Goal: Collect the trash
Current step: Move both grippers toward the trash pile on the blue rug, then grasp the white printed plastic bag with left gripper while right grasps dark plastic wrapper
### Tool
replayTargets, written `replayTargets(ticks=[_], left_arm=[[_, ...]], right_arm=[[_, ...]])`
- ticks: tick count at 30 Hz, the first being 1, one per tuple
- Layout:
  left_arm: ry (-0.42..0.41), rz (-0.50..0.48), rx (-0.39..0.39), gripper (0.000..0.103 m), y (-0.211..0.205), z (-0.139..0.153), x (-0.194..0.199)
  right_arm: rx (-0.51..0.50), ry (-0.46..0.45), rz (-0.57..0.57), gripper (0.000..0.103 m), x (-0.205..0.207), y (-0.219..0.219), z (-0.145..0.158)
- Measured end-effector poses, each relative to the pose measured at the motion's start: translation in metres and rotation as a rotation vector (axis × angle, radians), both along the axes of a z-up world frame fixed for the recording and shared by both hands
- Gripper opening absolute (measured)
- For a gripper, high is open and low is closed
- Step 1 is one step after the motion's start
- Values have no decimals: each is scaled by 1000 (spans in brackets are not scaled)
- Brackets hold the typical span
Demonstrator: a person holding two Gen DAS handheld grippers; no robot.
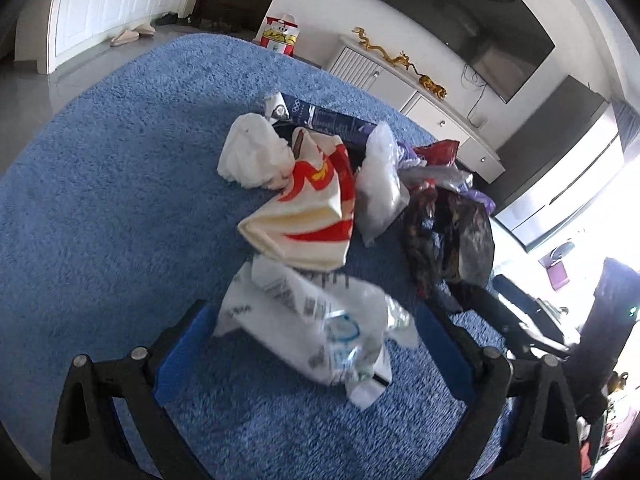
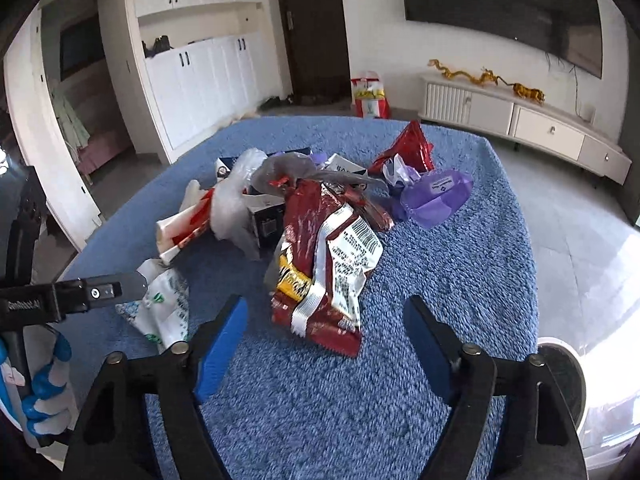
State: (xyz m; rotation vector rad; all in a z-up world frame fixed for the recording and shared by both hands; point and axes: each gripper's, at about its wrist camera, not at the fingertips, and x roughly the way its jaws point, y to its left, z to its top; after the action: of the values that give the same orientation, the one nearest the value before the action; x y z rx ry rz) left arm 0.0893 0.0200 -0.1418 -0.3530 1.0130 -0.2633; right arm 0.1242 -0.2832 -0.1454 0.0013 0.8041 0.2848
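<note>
Left gripper (image 1: 316,344): jaws spread wide, released; blue pads to either side of a white printed plastic wrapper (image 1: 316,332); whether the pads touch it I cannot tell, as the wrapper is blurred
Right gripper (image 2: 326,336): jaws spread wide, gripping nothing; held low over the blue carpet, with the lower end of the red snack bag between the fingertips but apart from both pads
Red snack bag (image 2: 328,260): crumpled, printed white panel facing up, a yellow patch at its left edge; lies flat at the near side of the pile
Trash pile: heaped together on the blue shaggy cover of the bench (image 2: 460,272); a crumpled white tissue (image 1: 252,156) at the left, touching a red, yellow and cream paper carton (image 1: 308,208); a dark blue box (image 1: 328,120) behind them; a clear plastic bag (image 1: 380,184) just beside the carton; a purple bag (image 2: 436,192) at the far right, near a red foil wrapper (image 2: 408,148)
Left hand: seen from the right wrist view in a blue and white glove (image 2: 44,380), holding the black handle of the other tool
Room: a white low cabinet (image 2: 532,124) with gold figurines on top; a dark screen on the wall above it
</note>
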Motion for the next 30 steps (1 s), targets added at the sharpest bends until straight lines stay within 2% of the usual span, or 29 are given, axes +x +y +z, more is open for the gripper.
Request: replayTargets(ticks=[3,5,10,14,15,22,27,30], left_arm=[[23,14,-37,88,1,-2,10],[34,19,-40,74,3,-4,13],[74,11,-54,46,4,-9,18],[70,-2,-30,27,-1,-7,17],[65,-4,-22,25,-4,-6,16],[27,-13,0,20,-9,11,0],[-12,-18,6,16,-11,27,-13],[-35,-23,9,14,-14,39,-20]], right_arm=[[12,14,-4,65,8,-2,-2],[31,16,-5,60,12,-4,-2],[61,13,-11,38,18,-10,-1],[106,13,-11,31,20,-17,0],[120,10,-7,26,19,-19,1],[159,-6,-4,13,10,-27,8],[215,-19,-7,5,-1,-41,12],[242,-33,-10,5,-9,-45,17]])
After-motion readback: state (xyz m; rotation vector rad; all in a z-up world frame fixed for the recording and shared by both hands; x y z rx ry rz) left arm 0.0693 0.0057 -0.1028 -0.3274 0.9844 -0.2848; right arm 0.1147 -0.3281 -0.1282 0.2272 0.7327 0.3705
